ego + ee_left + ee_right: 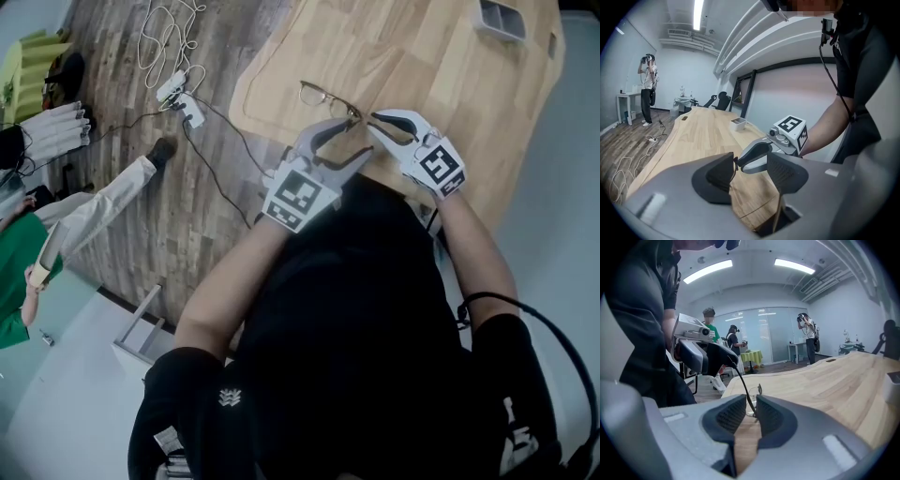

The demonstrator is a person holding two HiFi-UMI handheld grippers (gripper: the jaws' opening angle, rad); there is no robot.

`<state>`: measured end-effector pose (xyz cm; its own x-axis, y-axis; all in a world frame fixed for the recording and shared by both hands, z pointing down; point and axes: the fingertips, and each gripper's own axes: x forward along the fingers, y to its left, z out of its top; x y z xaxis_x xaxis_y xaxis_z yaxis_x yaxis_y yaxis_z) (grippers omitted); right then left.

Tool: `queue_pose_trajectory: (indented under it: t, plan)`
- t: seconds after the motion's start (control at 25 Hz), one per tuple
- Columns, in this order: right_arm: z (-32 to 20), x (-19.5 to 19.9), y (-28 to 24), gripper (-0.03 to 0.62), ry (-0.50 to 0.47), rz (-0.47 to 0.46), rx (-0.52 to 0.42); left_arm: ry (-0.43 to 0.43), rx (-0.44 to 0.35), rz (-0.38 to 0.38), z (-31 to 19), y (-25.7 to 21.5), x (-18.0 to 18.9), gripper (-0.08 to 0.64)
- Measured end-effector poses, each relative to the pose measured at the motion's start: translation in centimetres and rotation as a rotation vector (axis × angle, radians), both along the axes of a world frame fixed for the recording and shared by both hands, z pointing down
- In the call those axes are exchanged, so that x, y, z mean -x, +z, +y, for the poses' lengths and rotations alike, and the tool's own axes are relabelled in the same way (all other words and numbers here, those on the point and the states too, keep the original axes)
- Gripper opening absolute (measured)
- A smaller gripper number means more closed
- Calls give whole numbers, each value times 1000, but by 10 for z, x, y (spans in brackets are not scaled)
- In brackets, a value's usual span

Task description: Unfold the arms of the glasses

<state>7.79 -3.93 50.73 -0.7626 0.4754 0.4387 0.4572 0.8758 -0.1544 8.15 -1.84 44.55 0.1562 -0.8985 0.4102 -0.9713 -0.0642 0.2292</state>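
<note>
Head view: the left gripper gapes wide, released, close beside the right gripper. The right gripper's jaws stand narrowly apart around one thin arm of the glasses without clamping it. Just beyond, the lenses sit on the wooden table.

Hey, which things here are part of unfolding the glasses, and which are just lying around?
Job: glasses on the table; left gripper, open; right gripper, open, a glasses arm between its jaws.
Lying about: small tray at the table's far end; power strip and cables on the floor.
</note>
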Motion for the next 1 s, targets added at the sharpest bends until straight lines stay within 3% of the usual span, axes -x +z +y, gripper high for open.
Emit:
queue_pose_trajectory:
  t: [0.6,0.84,1.0]
  plan:
    - [-27,-40,3,57,131,-10,-10,73,-32,-25,-9,-4,-37,232]
    - [-35,-52,-13,55,196,-11,-16,55,-47,-110,11,-32,-7,232]
    - [-51,-53,-34,56,312,-33,-12,58,-27,-182,22,-39,35,216]
